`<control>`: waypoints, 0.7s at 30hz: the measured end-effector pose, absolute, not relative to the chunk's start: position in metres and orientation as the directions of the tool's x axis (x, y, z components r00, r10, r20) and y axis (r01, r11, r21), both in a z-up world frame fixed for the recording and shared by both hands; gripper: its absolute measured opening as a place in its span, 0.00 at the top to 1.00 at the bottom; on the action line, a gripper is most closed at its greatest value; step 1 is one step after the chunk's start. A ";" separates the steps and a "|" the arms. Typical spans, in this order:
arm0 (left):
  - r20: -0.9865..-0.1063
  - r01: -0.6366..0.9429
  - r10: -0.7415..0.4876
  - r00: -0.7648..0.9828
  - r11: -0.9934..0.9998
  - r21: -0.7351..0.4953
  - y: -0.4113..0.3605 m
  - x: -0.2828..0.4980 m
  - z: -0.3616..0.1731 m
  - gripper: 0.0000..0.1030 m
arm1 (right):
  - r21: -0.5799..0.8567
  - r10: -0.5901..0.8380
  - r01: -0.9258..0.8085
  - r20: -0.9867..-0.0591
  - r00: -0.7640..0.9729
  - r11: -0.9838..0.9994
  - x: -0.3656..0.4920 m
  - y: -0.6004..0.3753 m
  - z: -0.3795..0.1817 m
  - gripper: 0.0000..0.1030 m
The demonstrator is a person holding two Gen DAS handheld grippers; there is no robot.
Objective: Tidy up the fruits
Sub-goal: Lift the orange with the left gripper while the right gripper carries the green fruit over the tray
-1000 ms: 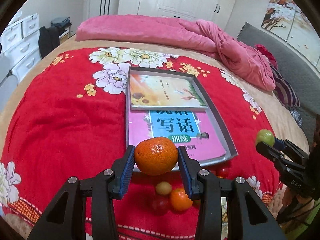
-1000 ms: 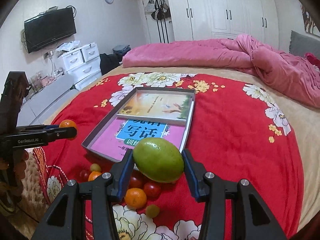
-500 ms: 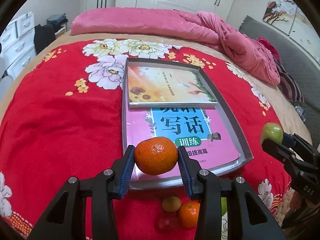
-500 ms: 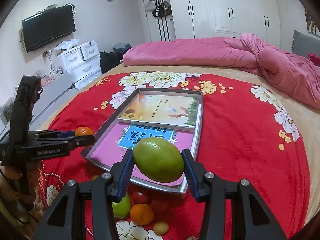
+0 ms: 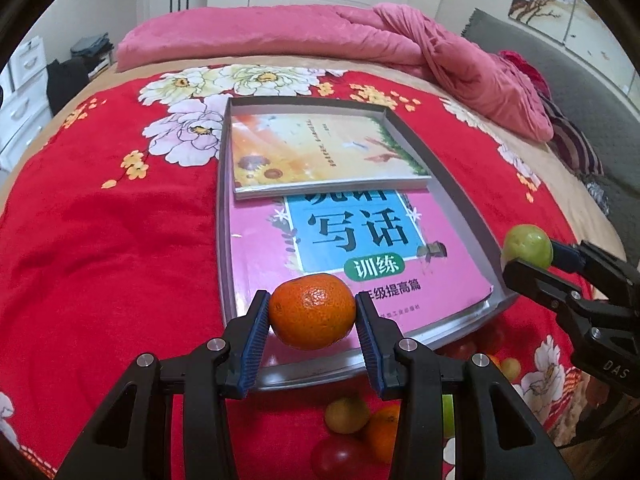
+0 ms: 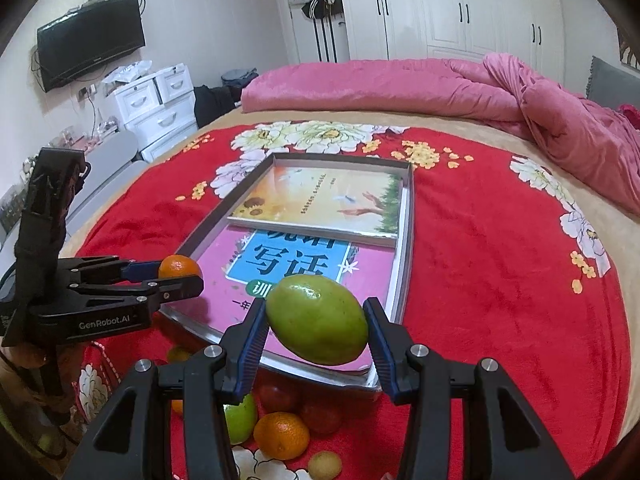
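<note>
Our left hand-held gripper (image 5: 312, 318) is clamped on an orange (image 5: 312, 311) above the tray's (image 5: 460, 200) near edge; our right hand-held gripper (image 6: 318, 330) likewise grips a mango (image 6: 317, 319). Two books (image 5: 320, 152) lie in the tray on the bed (image 5: 100, 220).

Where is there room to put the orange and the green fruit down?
Inside the tray, two books fill nearly all the floor: the sunflower book overlaps the pink book. Open spots are the pink book's cover and the red blanket beside the tray. The blanket patch at the tray's near edge is crowded with loose fruits.
</note>
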State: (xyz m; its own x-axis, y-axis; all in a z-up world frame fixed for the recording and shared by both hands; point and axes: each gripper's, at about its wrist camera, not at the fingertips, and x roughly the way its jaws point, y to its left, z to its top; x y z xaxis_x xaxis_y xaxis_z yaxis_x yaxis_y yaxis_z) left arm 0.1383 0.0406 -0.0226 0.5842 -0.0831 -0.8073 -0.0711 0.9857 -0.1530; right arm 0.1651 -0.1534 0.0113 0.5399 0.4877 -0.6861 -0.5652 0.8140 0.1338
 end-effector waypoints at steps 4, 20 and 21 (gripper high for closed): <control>-0.814 -0.055 -0.097 0.573 0.986 -0.156 0.038 0.140 -0.026 0.57 | 0.111 0.472 -0.570 -0.698 0.539 0.814 0.165 -0.148 0.006 0.53; -0.833 -0.034 -0.104 0.543 0.989 -0.146 0.035 0.141 -0.034 0.57 | 0.089 0.441 -0.575 -0.739 0.510 0.813 0.176 -0.133 -0.011 0.53; -0.833 -0.035 -0.105 0.543 0.988 -0.147 0.035 0.142 -0.034 0.57 | 0.087 0.437 -0.574 -0.743 0.507 0.814 0.177 -0.133 -0.012 0.53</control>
State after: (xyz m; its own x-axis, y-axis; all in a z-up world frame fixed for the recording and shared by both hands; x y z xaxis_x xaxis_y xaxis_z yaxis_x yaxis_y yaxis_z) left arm 0.1417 0.0346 -0.0339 0.5432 -0.1050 -0.8330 -0.0350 0.9885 -0.1474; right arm 0.1767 -0.1327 -0.0122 0.5071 0.4370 -0.7429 -0.5743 0.8140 0.0869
